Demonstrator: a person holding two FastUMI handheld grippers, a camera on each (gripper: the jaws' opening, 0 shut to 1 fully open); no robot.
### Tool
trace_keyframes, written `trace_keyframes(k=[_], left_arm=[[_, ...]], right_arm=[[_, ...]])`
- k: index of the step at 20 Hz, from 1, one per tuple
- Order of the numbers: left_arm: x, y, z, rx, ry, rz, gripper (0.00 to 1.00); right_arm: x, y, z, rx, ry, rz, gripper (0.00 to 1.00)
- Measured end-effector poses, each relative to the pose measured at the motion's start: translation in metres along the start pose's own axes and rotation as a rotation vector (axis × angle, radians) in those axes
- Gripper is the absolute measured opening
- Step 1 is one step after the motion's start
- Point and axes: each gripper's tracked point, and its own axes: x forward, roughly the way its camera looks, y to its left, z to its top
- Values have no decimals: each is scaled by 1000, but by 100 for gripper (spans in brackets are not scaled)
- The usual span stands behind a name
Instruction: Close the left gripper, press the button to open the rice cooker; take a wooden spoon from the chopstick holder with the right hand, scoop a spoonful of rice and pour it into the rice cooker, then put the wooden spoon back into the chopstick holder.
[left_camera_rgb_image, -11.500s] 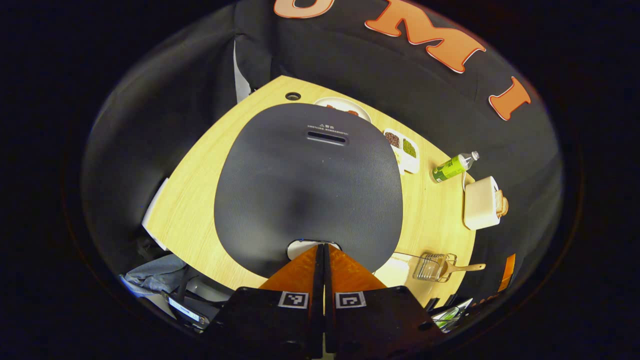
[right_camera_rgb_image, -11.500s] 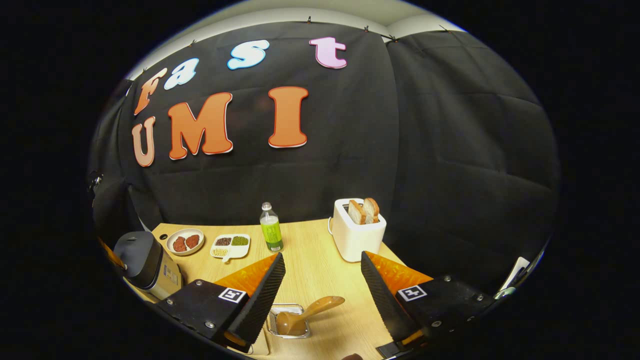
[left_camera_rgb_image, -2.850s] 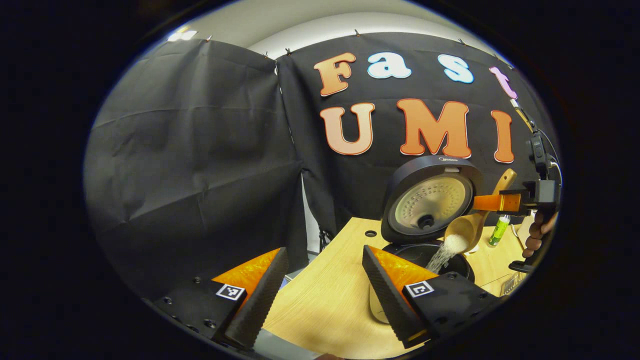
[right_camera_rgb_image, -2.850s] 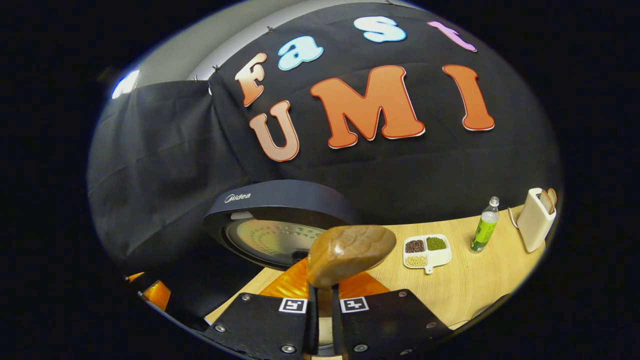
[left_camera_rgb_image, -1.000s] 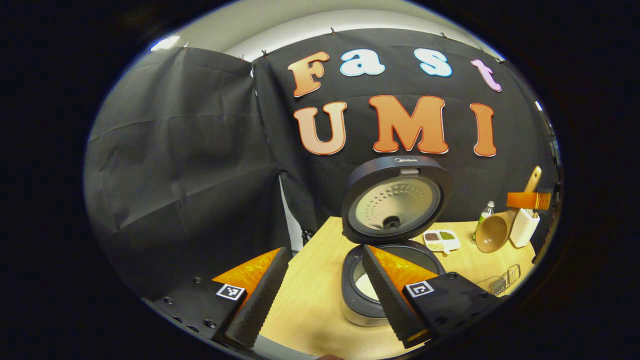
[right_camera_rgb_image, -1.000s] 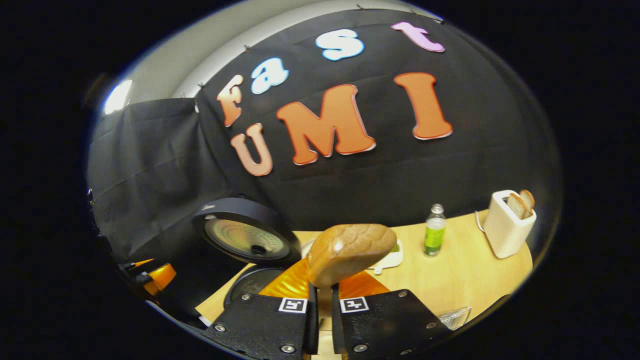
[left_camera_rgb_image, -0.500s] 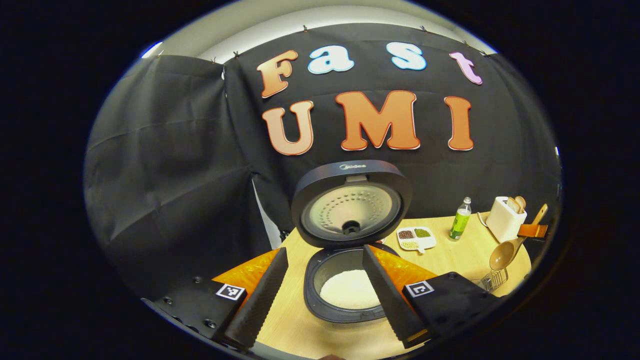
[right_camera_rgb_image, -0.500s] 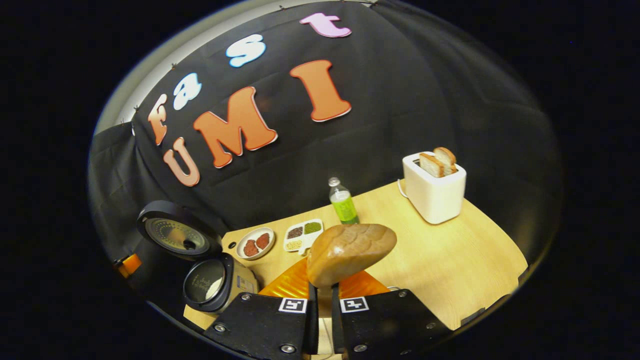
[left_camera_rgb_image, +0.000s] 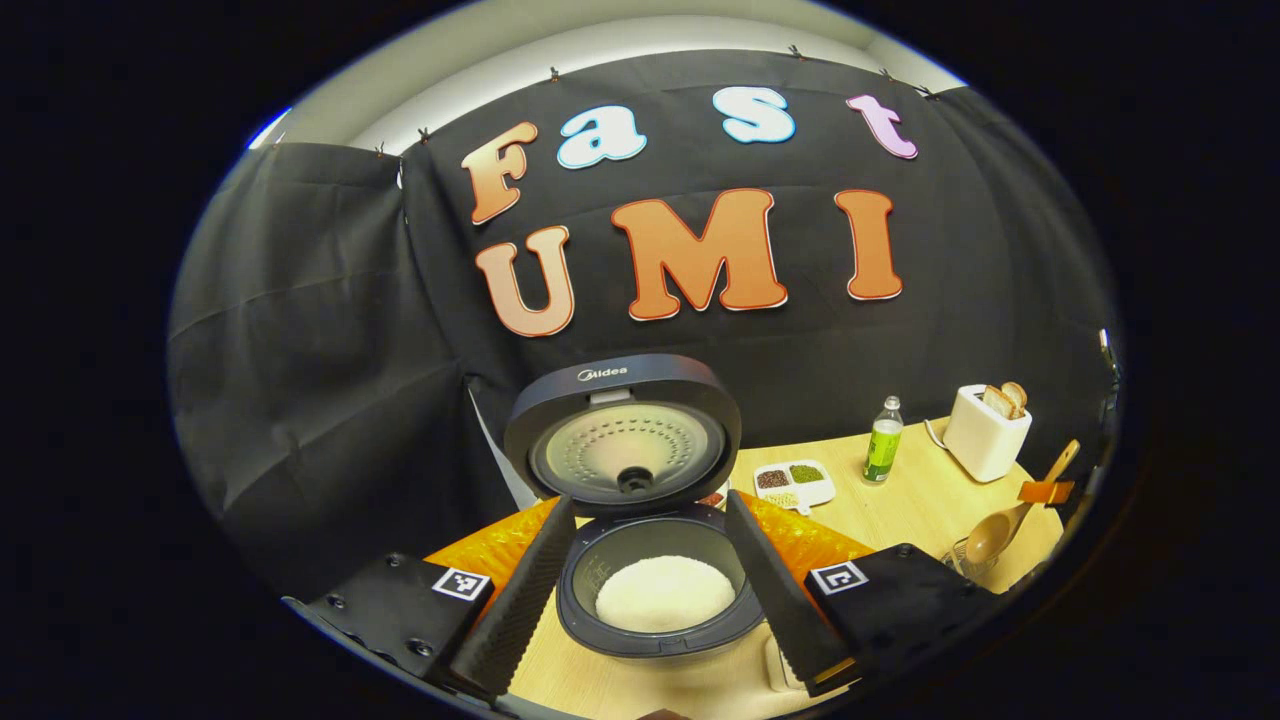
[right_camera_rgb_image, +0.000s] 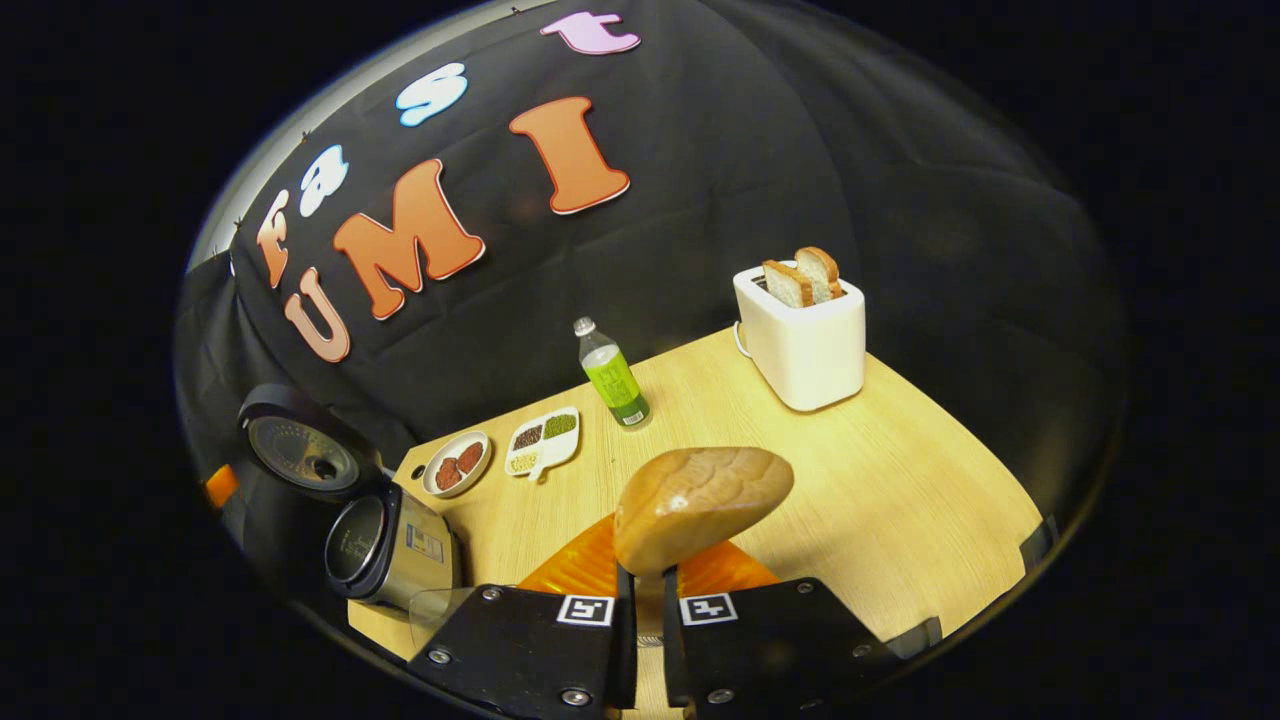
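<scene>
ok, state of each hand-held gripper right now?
Left hand-held gripper: open, holding nothing.
Right hand-held gripper: closed on the wooden spoon.

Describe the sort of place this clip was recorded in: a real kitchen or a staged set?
Most likely a staged kitchen set, not a home: black cloth wall hangs behind a single wooden table. On it stand an open rice cooker, a toaster with bread, and a green bottle.
</scene>
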Motion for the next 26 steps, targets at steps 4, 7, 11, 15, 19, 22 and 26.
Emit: trace_keyframes(k=[4, 7, 11, 15, 19, 22, 26], left_arm=[[4, -4, 14, -12, -17, -4, 100], [13, 3, 36, -47, -46, 2, 93], [25, 22, 71, -121, -96, 15, 100], [35, 34, 91, -153, -120, 16, 100], [51, 25, 93, -204, -82, -49, 93], [63, 30, 108, -227, -79, -61, 94], [82, 26, 126, -241, -79, -107, 93]], right_arm=[[17, -9, -32, -1, 66, -19, 10], [23, -13, -43, -22, 92, -29, 10], [27, -18, -49, -57, 113, -38, 10], [25, -17, -55, -47, 157, -32, 15], [18, -19, -55, -31, 173, -29, 17], [9, -30, -48, -29, 172, -57, 24], [-8, -35, -28, 18, 135, -63, 52]])
